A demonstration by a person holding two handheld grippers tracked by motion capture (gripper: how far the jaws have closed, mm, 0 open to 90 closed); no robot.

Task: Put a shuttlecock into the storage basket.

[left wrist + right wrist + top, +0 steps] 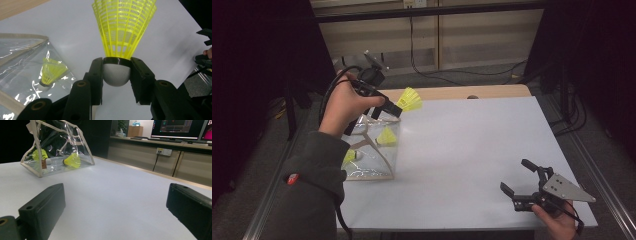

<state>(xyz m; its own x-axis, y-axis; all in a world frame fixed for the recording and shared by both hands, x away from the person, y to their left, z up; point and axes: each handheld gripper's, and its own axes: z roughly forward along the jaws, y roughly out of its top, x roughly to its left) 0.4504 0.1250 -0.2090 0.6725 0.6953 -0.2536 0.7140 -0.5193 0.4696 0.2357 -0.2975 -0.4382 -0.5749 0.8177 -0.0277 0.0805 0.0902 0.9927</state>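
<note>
Left hand: raised above the table's left side, wrapped around the left gripper, with a dark sleeve reaching in from the bottom edge.
Left gripper: clamped on a yellow shuttlecock; the jaws press on both sides of its white cork, and the skirt fans out past the jaw tips.
Held shuttlecock: in the air, over the upper rim of the bag, above the far left part of the table.
Clear bag: see-through plastic with pale trim, standing on the table's left side just below the left gripper.
Inside the bag: two more yellow shuttlecocks, one high against the right wall, the other low at the left.
Table: white top, with a strip of wood along the far edge.
Right gripper: near the table's front right corner, well apart from the bag, jaws spread wide with nothing between them.
Right hand: holds that gripper from below, at the bottom edge.
</note>
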